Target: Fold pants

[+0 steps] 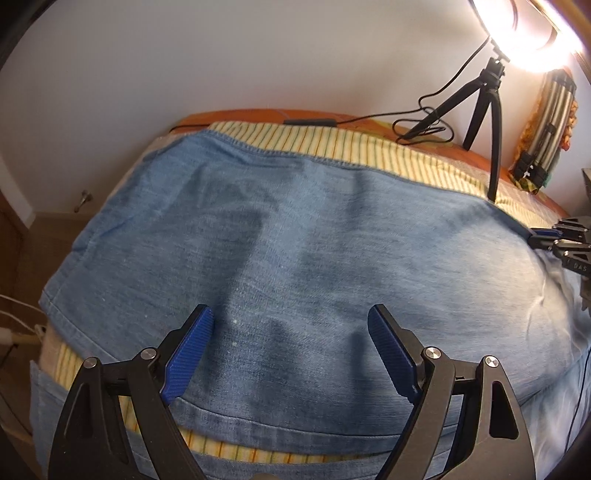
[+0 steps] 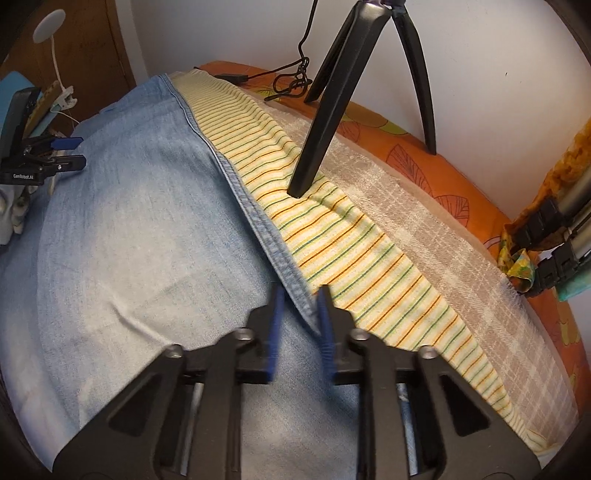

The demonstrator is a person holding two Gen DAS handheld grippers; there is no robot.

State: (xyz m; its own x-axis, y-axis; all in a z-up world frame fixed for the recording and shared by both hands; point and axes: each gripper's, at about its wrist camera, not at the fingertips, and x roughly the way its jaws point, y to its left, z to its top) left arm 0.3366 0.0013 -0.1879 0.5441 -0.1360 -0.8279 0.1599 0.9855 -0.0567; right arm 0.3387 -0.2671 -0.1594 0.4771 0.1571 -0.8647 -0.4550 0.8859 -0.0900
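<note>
Light blue denim pants (image 1: 295, 229) lie spread flat over a striped cloth on a bed. My left gripper (image 1: 290, 314) hovers open just above the denim, near its front seam, and nothing sits between its blue pads. In the right wrist view the pants (image 2: 129, 221) fill the left half. My right gripper (image 2: 300, 291) is narrowed onto the stitched far edge of the denim, which stands pinched between the pads. Each gripper shows in the other's view: the right gripper (image 1: 561, 240) at the right edge, the left gripper (image 2: 66, 151) at the far left.
A yellow striped cloth (image 2: 351, 258) and a grey checked towel (image 2: 443, 251) lie beyond the denim edge. A black tripod (image 2: 325, 122) stands on them, one foot close to the seam, with its cable behind. A lit ring light (image 1: 528, 33) tops the tripod. Orange bedding (image 2: 424, 147) meets the wall.
</note>
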